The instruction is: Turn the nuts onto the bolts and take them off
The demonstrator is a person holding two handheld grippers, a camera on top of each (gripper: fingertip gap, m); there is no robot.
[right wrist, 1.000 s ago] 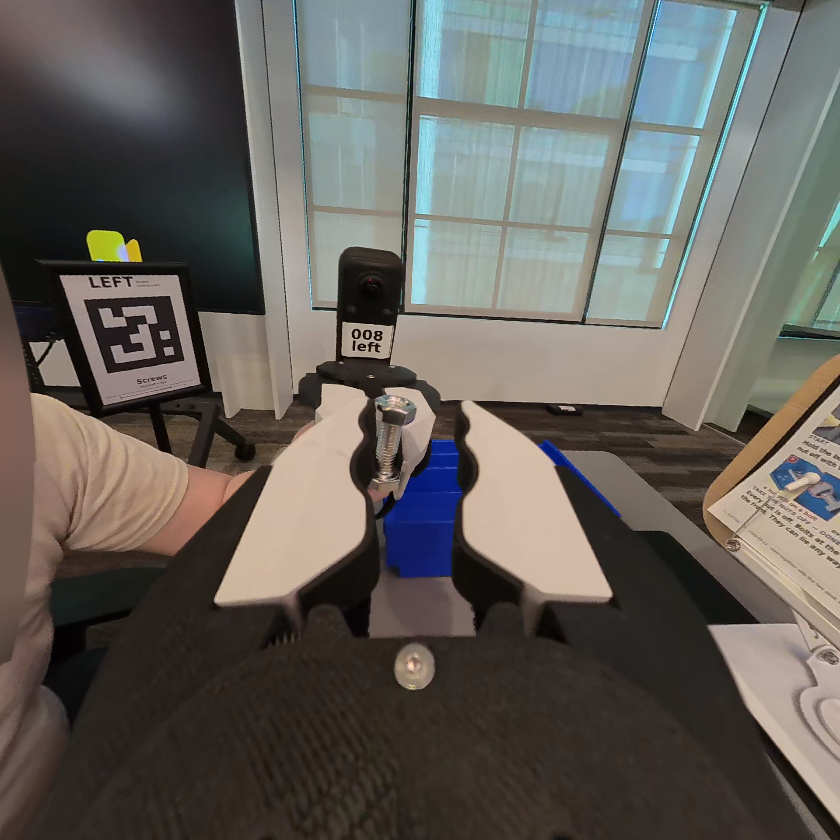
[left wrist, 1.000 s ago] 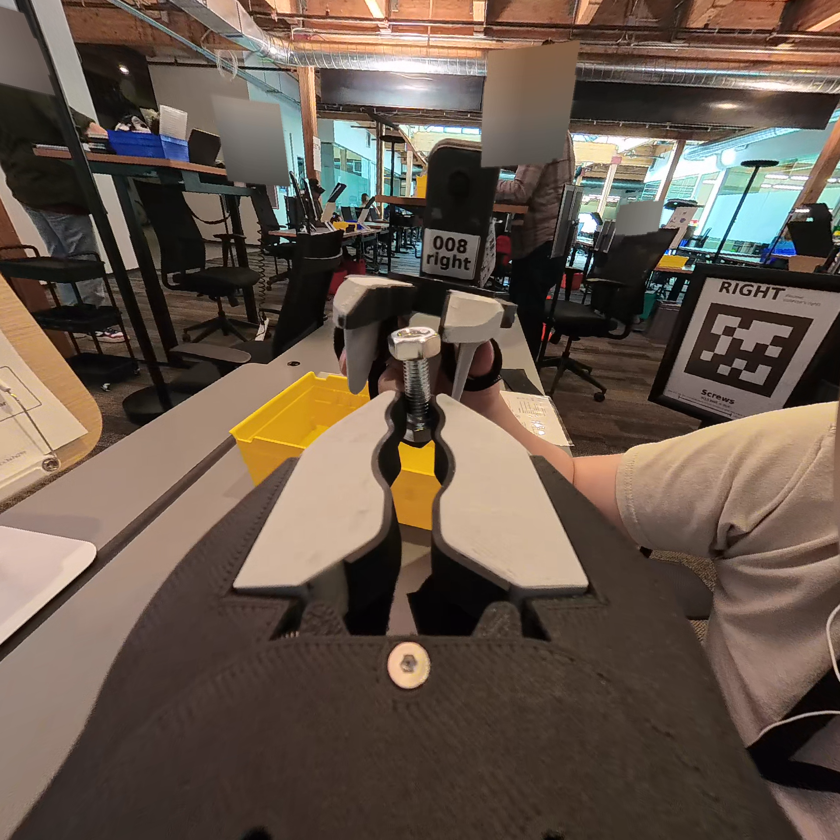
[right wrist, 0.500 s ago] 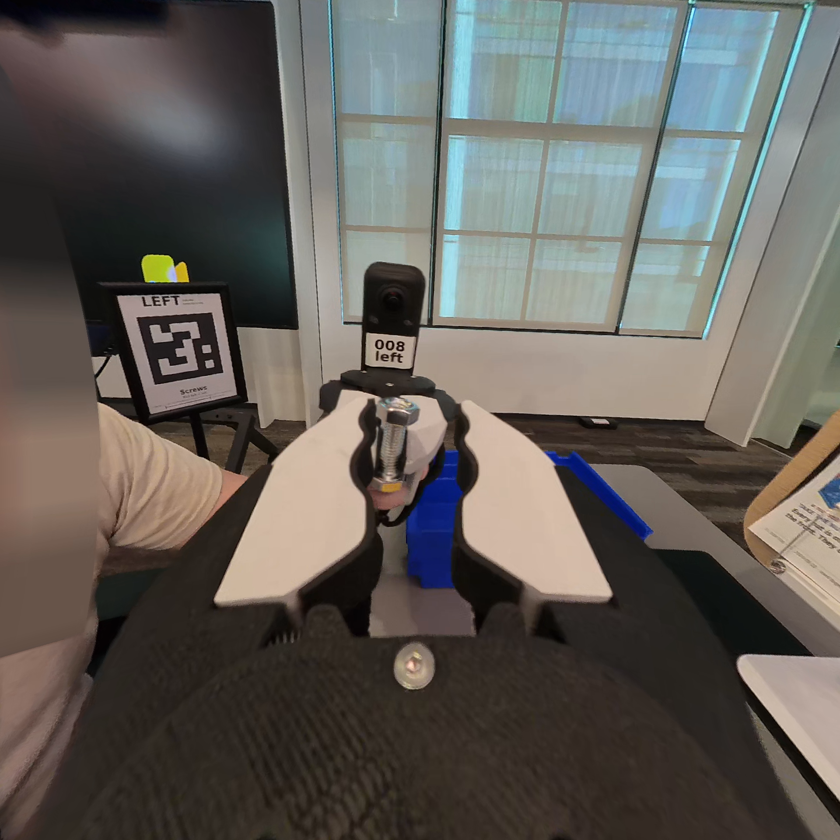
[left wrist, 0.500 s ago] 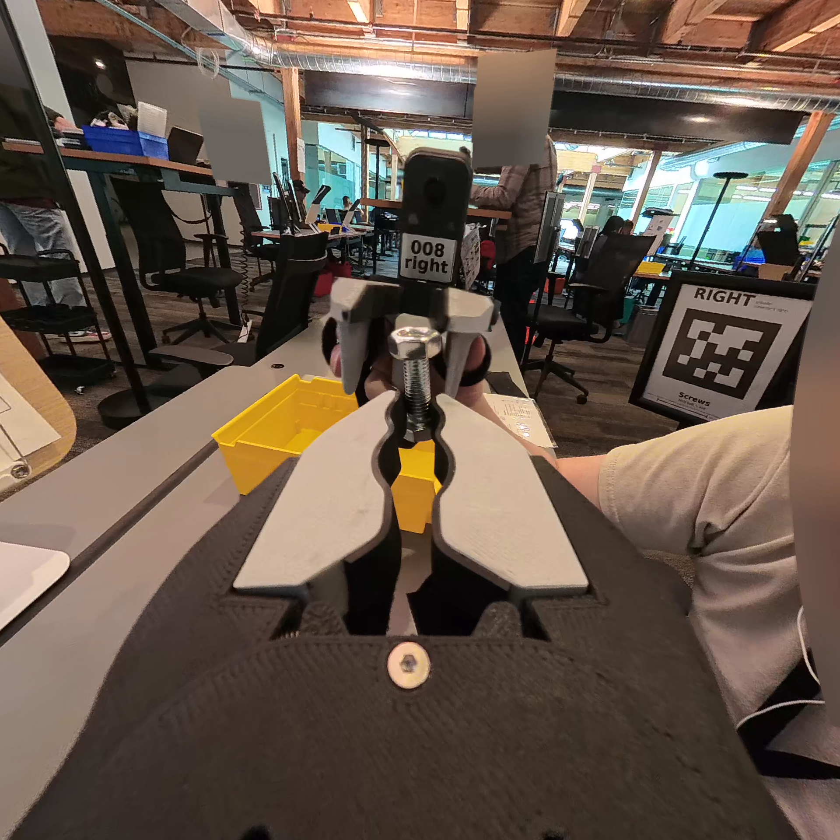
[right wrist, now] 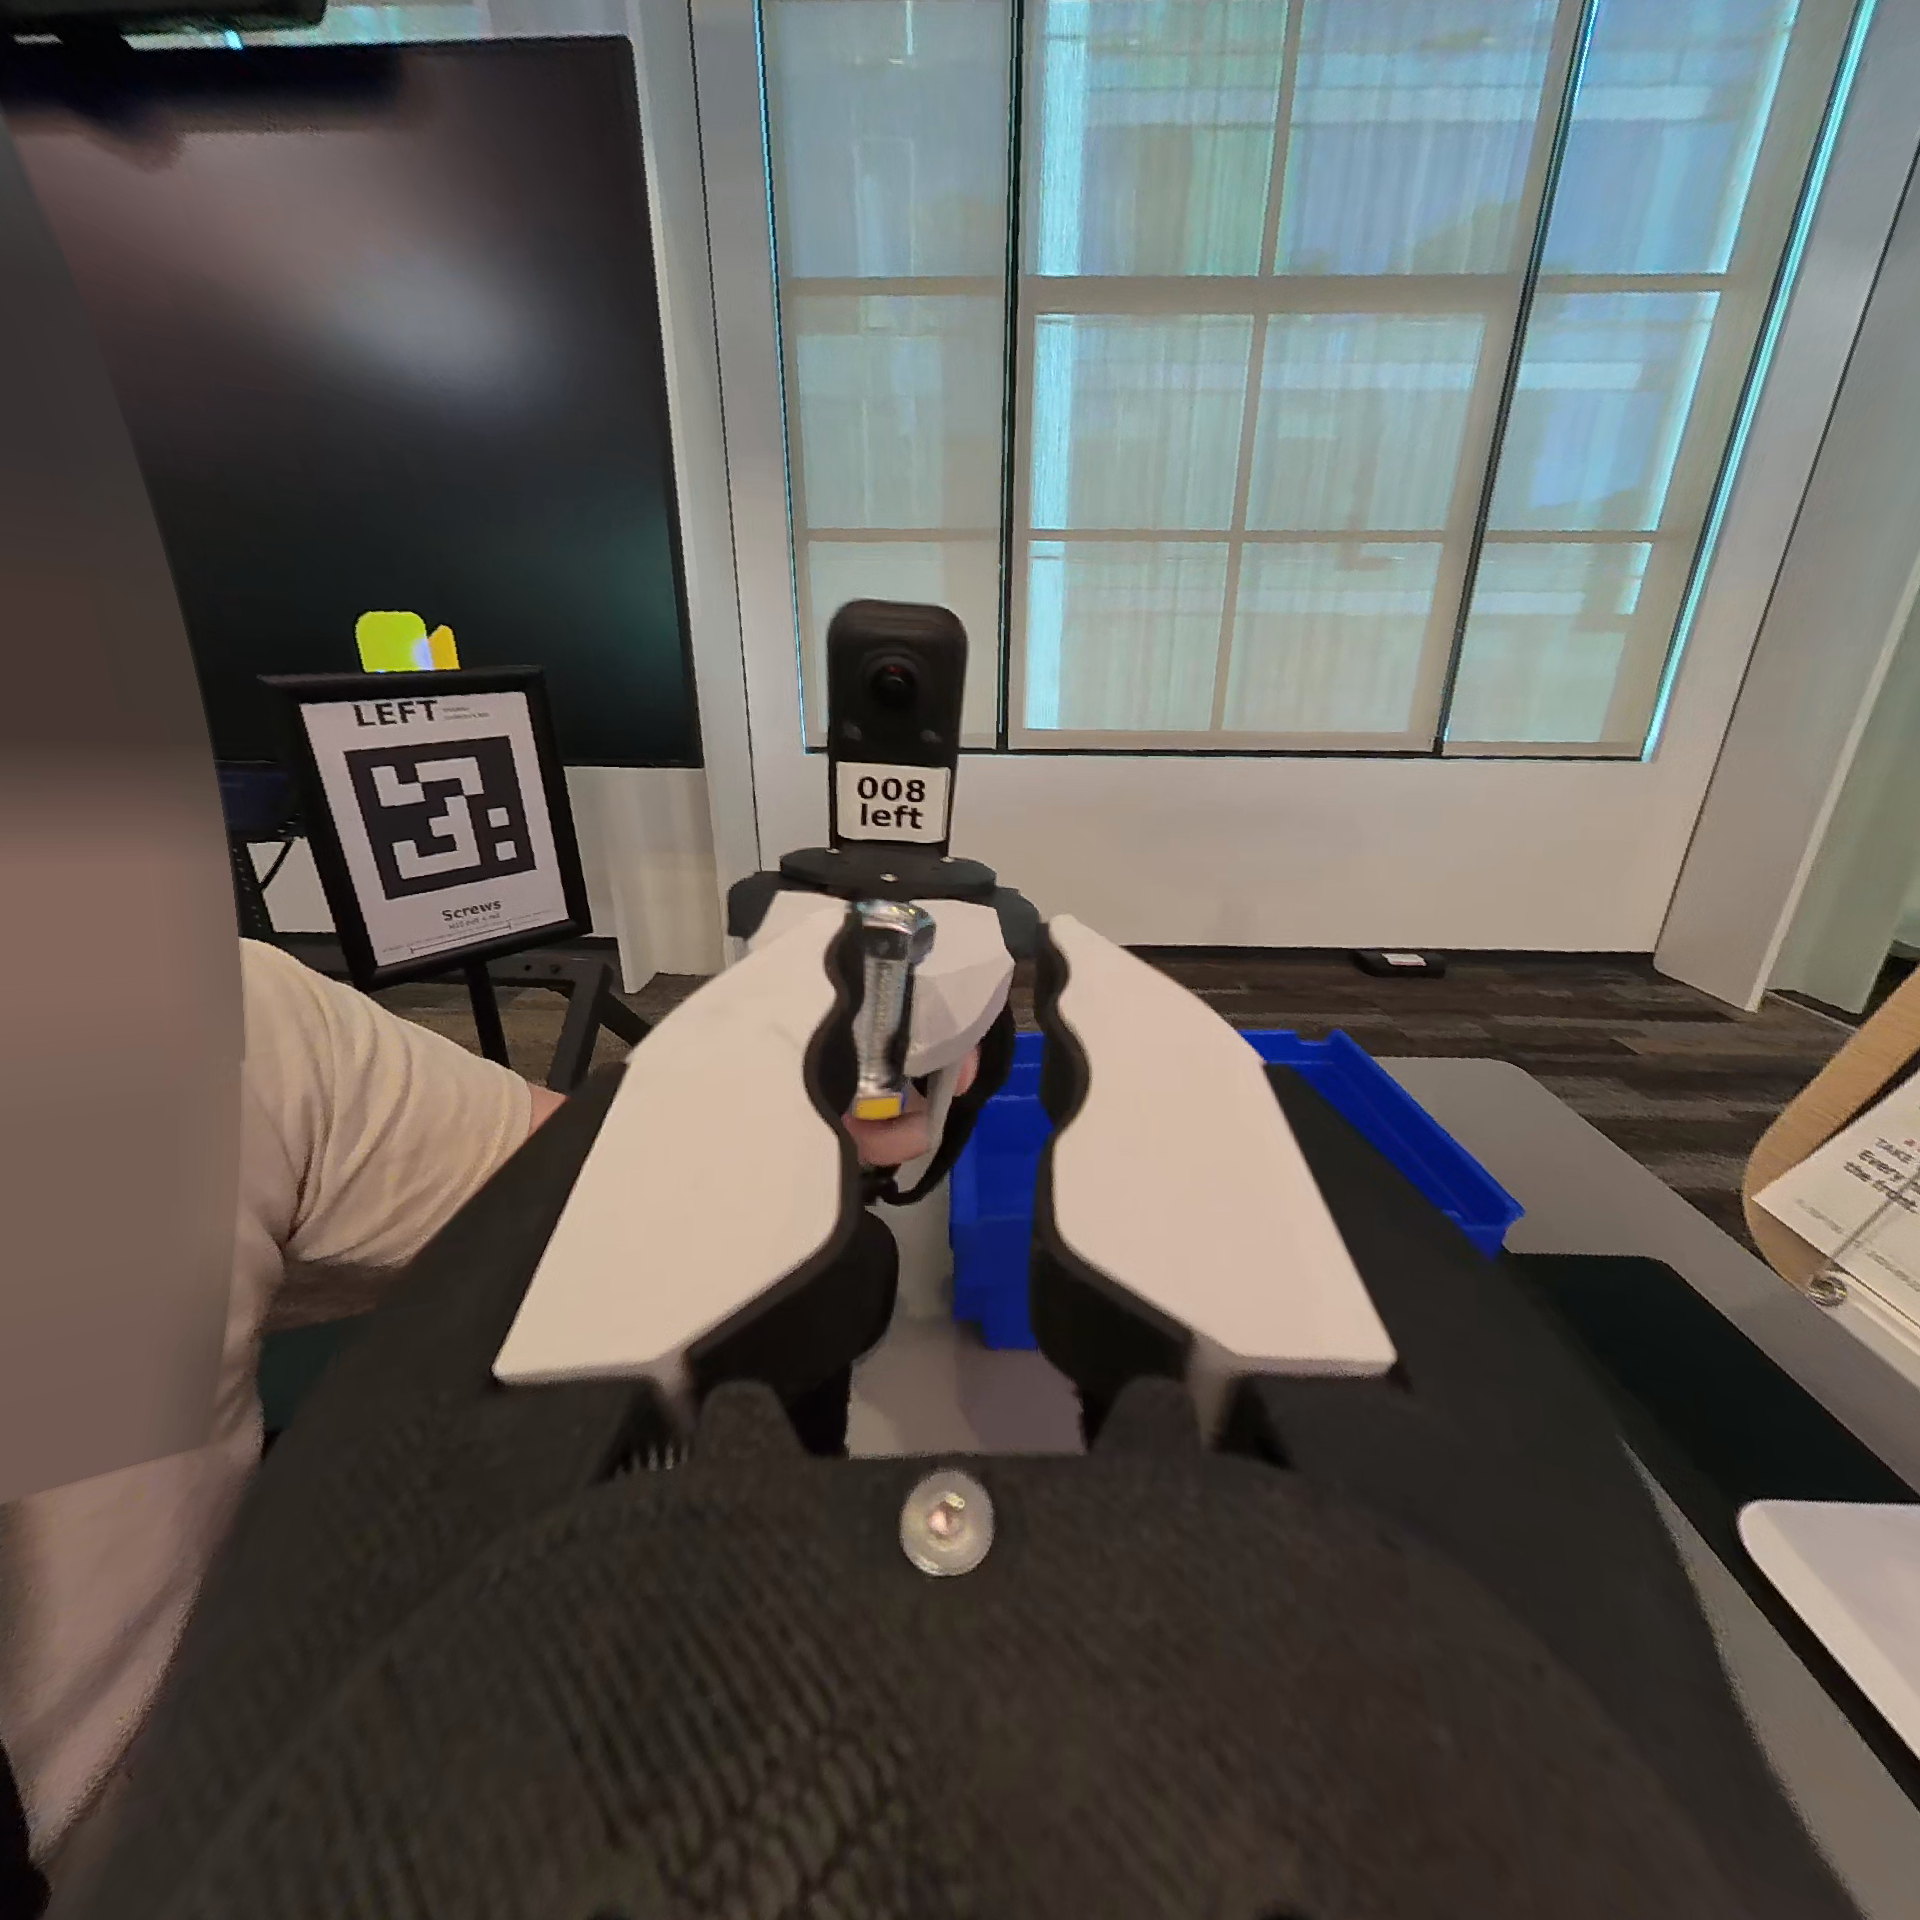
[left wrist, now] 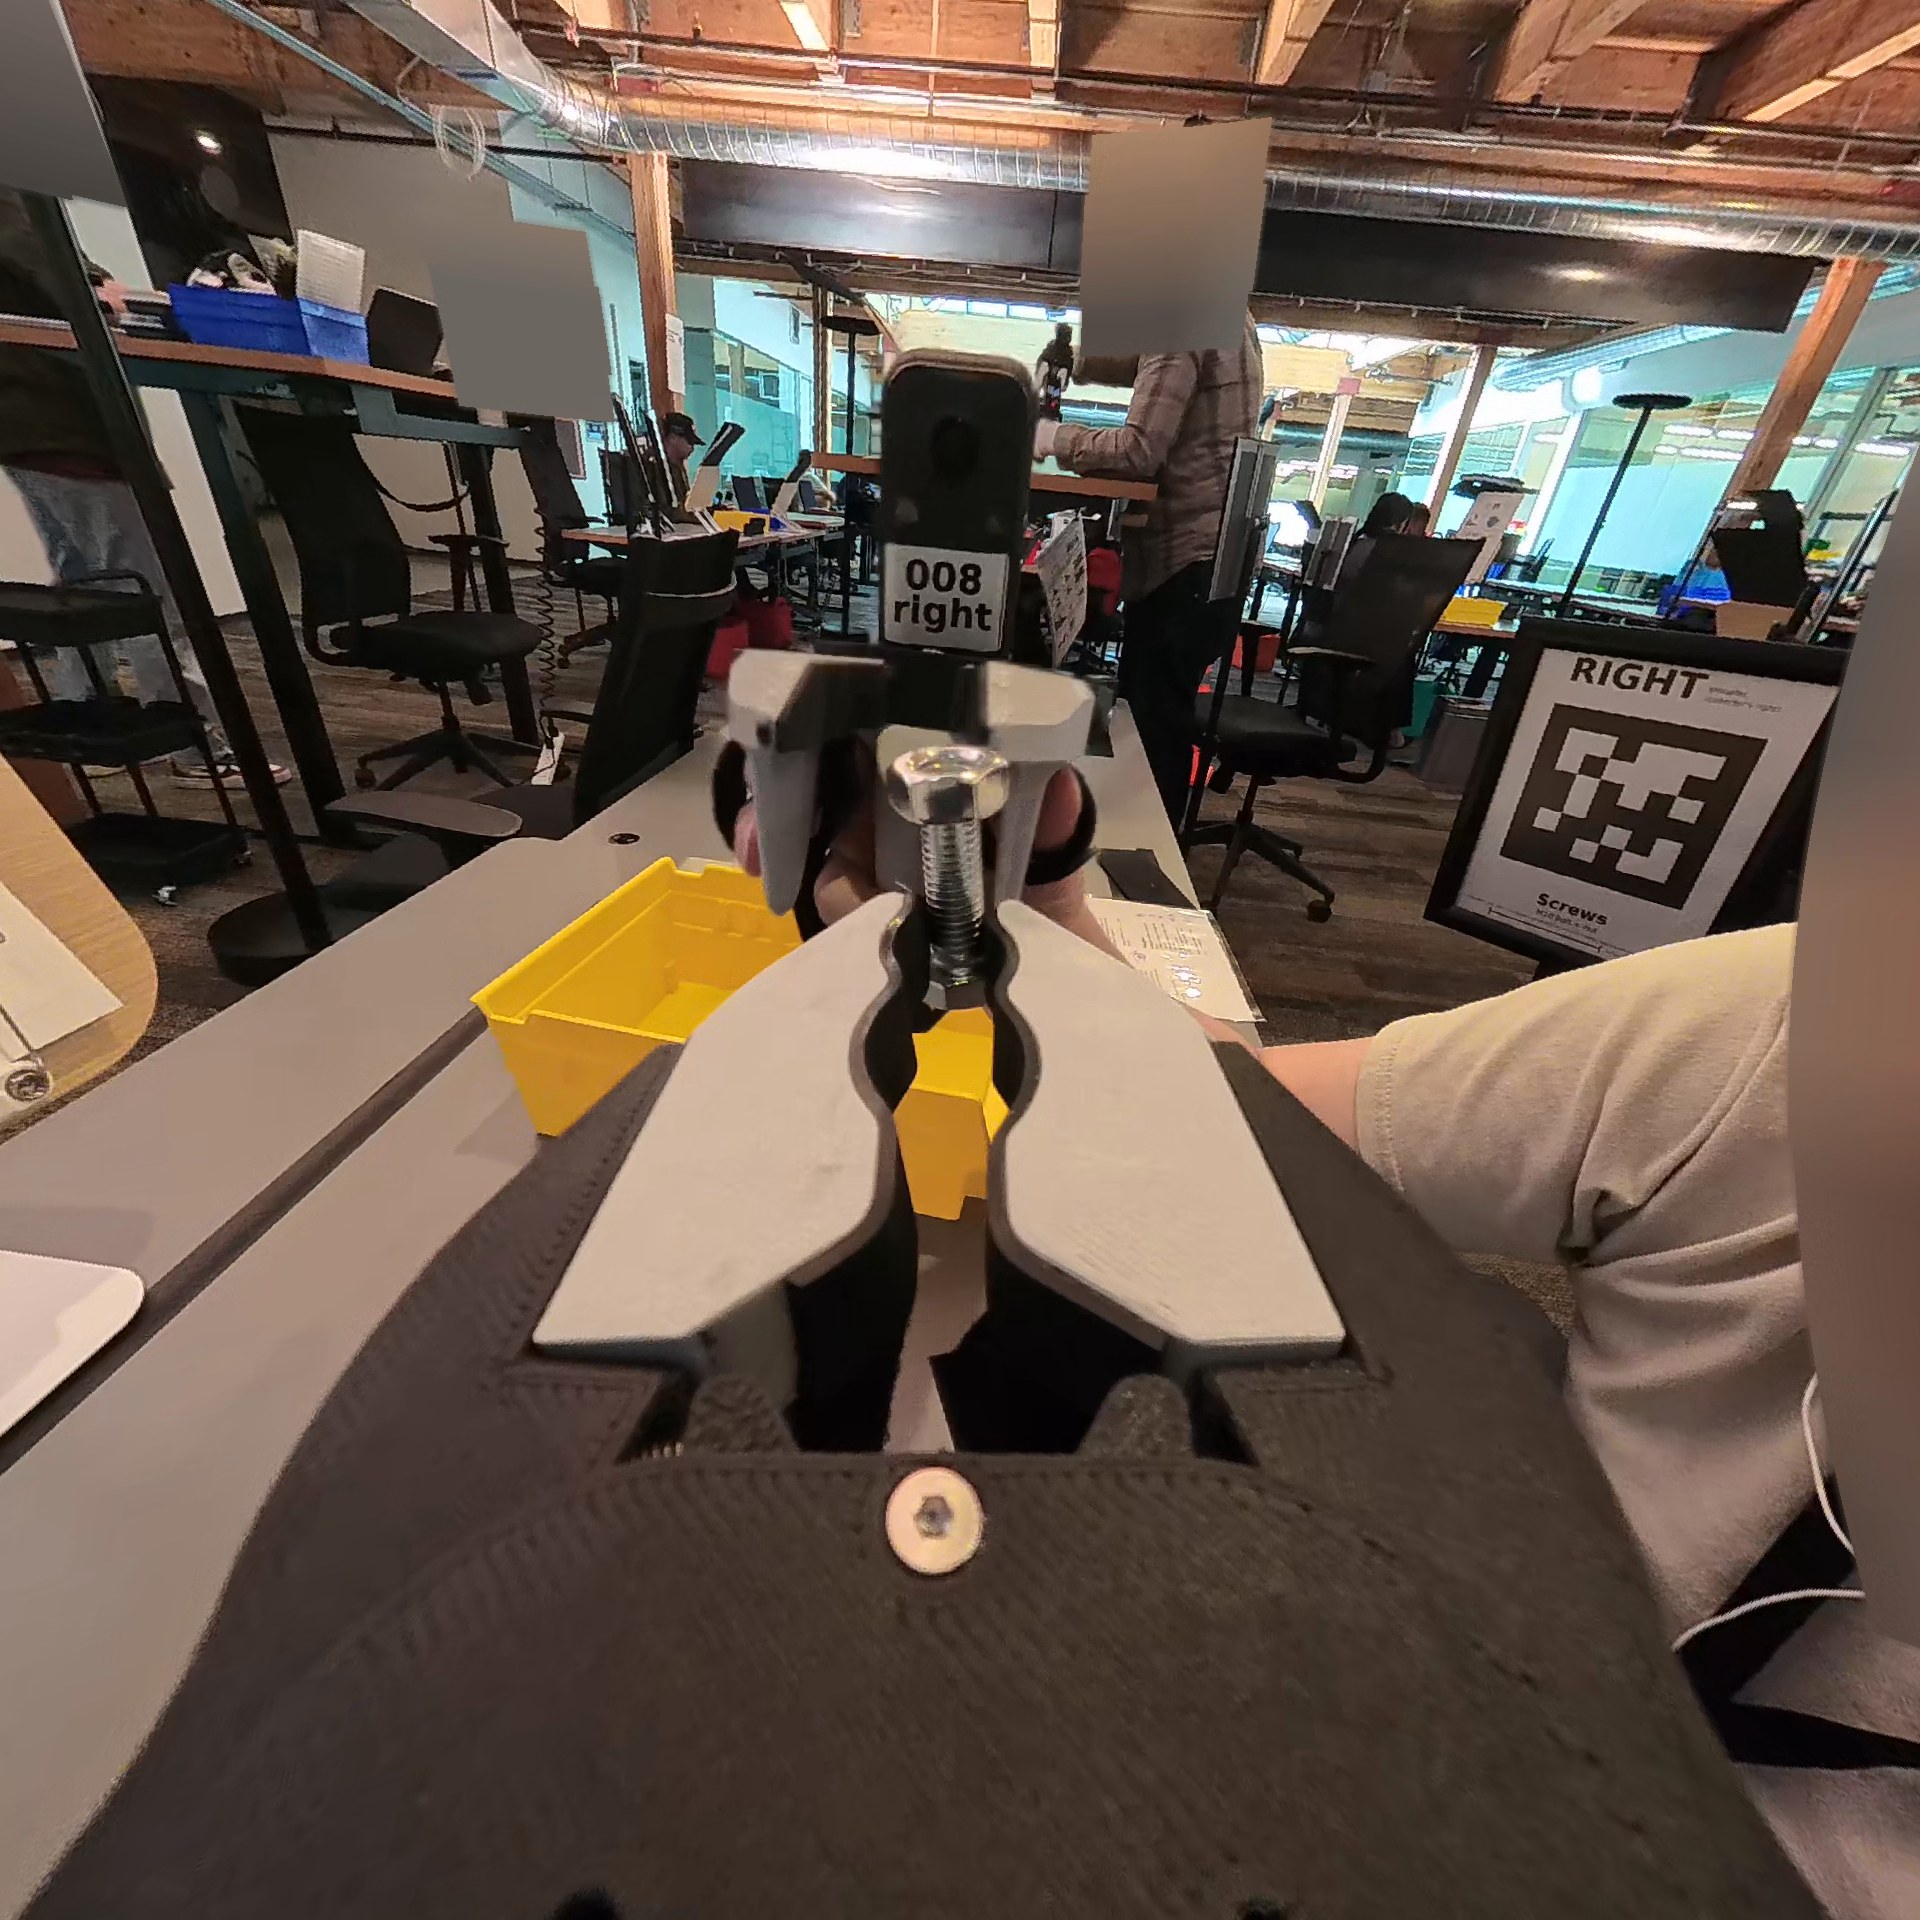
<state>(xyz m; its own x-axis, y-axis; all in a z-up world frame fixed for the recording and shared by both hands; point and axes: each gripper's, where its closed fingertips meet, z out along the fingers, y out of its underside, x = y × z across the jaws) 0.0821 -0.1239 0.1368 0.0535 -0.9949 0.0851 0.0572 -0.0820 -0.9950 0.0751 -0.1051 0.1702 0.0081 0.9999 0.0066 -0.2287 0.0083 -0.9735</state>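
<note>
- Bolt (left wrist: pixel 951 862) is held upright between the two grippers, hex head on top, above the grey table (left wrist: pixel 260 1101) and clear of both bins.
- Left gripper (left wrist: pixel 948 961) is seen closed narrowly on the lower end of the shank; a nut (left wrist: pixel 953 977) appears to sit there in the notch of the fingers, though the black pads hide most of it. The notch is presumably used so that the flats cannot slip round.
- Right gripper (right wrist: pixel 940 997) is shown with its jaws apart, wider than the bolt, in its own view; the bolt lies against the inner edge of one finger only, so nothing is gripped by it.
- In the left wrist view the right gripper's fingers hang downward behind the bolt head, one just beside it. Contact there cannot be told.
- Such an opposed, facing arrangement is judged to serve the turning: one end is fixed while the other is reached for a fresh twist.
- Yellow bin (left wrist: pixel 644 997) is placed beyond the left gripper, and a blue bin (right wrist: pixel 1371 1132) beyond the right, probably for sorted parts.
- Whether the nut is being run on or off cannot be told.
</note>
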